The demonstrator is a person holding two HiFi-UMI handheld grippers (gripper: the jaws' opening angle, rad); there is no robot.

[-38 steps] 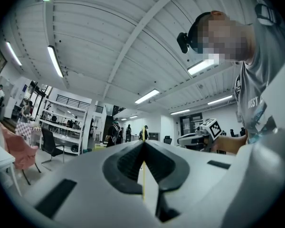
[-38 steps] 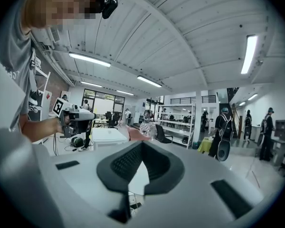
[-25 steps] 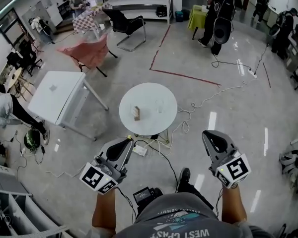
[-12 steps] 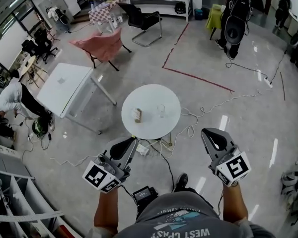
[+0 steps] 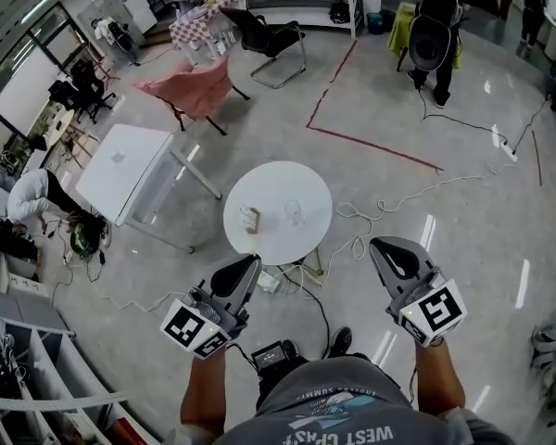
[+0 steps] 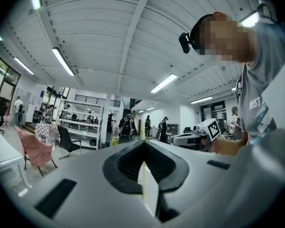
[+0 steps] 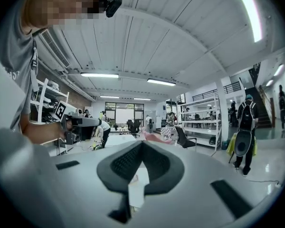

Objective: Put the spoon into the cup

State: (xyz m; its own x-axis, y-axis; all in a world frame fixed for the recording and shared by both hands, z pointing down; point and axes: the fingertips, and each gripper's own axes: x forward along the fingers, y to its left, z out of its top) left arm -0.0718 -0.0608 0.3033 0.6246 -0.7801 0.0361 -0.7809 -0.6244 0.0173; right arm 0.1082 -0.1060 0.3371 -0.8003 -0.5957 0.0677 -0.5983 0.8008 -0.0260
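A small round white table stands on the floor ahead of me. On it are a clear cup and, to its left, a small tan object that is too small to make out as the spoon. My left gripper and right gripper hang short of the table's near edge, well apart from both things. Each has its jaws closed tip to tip with nothing between them. The left gripper and right gripper point level across the room in their own views.
Cables and a power strip lie on the floor under and around the table. A white rectangular table stands at the left, with a pink chair and a black chair behind. Several people stand around the hall's edges.
The head view has shifted and turned a little, so the room has slid across the picture. Both grippers stay shut in about the same place near the table.
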